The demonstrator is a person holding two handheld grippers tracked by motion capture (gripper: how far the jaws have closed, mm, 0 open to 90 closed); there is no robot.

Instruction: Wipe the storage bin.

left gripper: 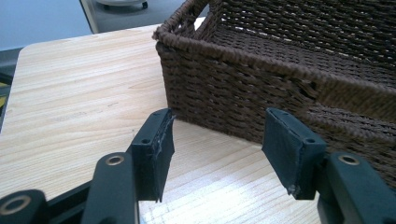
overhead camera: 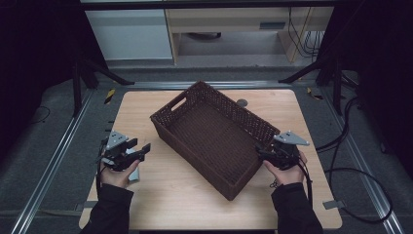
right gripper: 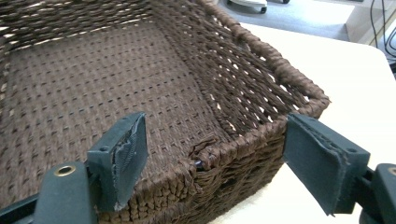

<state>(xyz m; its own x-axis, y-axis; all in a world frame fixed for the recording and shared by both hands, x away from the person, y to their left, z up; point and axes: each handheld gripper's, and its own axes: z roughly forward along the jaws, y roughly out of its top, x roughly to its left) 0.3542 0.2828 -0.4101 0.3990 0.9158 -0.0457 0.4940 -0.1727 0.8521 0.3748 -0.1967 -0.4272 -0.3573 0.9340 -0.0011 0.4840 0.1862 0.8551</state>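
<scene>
your right gripper [right gripper: 212,158] has its fingers apart around the basket [overhead camera: 214,131] rim, not pressing. your left gripper [left gripper: 217,149] is apart too, beside the basket. the basket is on the bench [overhead camera: 160,180], nothing lifted yet.

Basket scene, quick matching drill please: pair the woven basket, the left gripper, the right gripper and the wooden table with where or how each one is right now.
Things:
1. dark brown woven rectangular basket
2. left gripper
3. right gripper
4. light wooden table

States:
A. jaws open, straddling the basket's rim
B. carries everything else
C. empty, set askew on the tabletop
D. jaws open, clear of the basket, over bare wood

Pairs: 1-C, 2-D, 3-A, 4-B
</scene>
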